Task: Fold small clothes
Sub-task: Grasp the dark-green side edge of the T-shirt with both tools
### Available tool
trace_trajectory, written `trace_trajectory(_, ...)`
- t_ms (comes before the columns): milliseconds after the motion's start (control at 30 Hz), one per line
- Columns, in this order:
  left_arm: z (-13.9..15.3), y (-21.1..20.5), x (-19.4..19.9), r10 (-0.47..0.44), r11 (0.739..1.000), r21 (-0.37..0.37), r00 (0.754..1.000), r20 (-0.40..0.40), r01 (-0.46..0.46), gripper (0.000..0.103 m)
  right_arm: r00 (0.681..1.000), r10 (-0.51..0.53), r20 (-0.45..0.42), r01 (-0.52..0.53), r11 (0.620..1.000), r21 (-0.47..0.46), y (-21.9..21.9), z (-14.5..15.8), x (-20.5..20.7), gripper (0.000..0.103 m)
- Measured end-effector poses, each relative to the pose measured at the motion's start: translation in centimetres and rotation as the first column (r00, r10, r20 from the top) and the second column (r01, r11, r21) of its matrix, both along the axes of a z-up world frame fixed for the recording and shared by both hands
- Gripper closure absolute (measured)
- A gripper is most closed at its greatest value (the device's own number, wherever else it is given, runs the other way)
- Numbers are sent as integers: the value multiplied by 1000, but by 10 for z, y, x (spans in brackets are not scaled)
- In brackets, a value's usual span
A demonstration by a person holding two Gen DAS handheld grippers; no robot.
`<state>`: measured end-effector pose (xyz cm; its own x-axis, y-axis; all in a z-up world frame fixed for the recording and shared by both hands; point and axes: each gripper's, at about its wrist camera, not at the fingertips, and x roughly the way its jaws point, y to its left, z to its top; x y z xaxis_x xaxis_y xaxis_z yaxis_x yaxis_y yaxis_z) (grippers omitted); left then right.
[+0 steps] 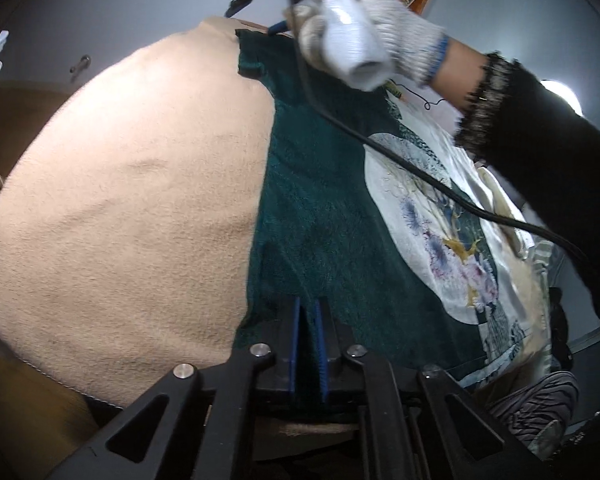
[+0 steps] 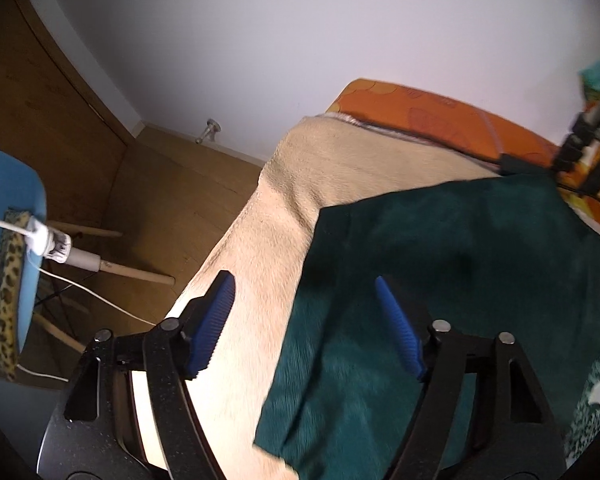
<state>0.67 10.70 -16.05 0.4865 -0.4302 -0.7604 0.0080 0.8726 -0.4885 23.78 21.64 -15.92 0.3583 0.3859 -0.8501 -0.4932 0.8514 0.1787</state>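
A dark green garment (image 1: 320, 208) with a white printed patch (image 1: 440, 220) lies spread on a beige blanket (image 1: 132, 208). My left gripper (image 1: 308, 304) is shut on the garment's near edge, and green cloth shows pinched between the blue pads. At the top of the left wrist view a gloved hand (image 1: 364, 20) holds the other gripper's white handle over the garment's far corner. My right gripper (image 2: 306, 308) hangs open above the garment (image 2: 440, 280). Its left pad (image 2: 216, 320) is over bare blanket and the right pad (image 2: 398, 328) over green cloth. Nothing is pinched between them.
An orange cushion (image 2: 440, 108) lies beyond the blanket (image 2: 260, 260). A blue chair (image 2: 12, 200) with a leopard-print pad and a white cable (image 2: 100, 300) stand on the wooden floor to the left. A black cable (image 1: 420, 172) crosses the garment. Striped grey cloth (image 1: 540, 408) lies at the lower right.
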Motion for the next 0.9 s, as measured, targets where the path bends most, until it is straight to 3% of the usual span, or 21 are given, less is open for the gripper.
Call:
trace_trajectory(200,1,-6,1,-18,1000,1,1000,7,18,103,1000,0,4,0,997,-76,10,-19,15,43)
trace_trajectory(300,2,-7,1,-20,1000,8,1000,12,20,103,1000,13,27,-9,993,-120,9,-23,16,60)
trace_trajectory(367,5,-7,-1,-13,999,30,1000,25,12,103,999,33,37,-27,989,-142,8,-24,17,84)
trace_trajectory(433,9,-6,-3,-5,998,65,999,40,3,103,999,32,37,-26,989,-144,4,-23,21,94)
trace_trajectory(500,14,-8,-7,9,988,151,998,59,-18,100,999,22,39,-16,991,-129,-2,-21,23,96)
trace_trajectory(533,15,-9,-9,10,982,185,997,70,-23,83,999,15,44,-9,992,-127,-5,-20,23,96)
trace_trajectory(567,16,-9,-11,7,977,211,997,78,-24,58,999,8,48,-2,992,-124,-6,-20,25,96)
trace_trajectory(633,12,-10,-11,19,967,254,998,60,-33,31,999,-2,52,7,994,-112,-11,-19,26,97)
trace_trajectory(700,6,-6,-12,41,959,279,998,45,-52,35,998,-6,59,12,994,-108,-15,-16,25,97)
trace_trajectory(733,6,-5,-14,48,957,283,997,53,-61,42,998,-5,67,13,994,-109,-18,-14,23,97)
trace_trajectory(767,6,-4,-15,50,953,294,997,62,-66,64,997,-5,75,13,994,-109,-21,-12,22,98)
trace_trajectory(800,5,-4,-15,43,950,305,997,65,-61,78,997,-6,81,15,994,-106,-24,-9,22,98)
trace_trajectory(833,4,-4,-15,31,952,302,997,65,-49,90,996,-9,87,18,995,-100,-27,-7,21,98)
trace_trajectory(900,5,-1,-15,21,970,240,998,60,-35,103,996,-28,88,35,996,-77,-36,-2,23,98)
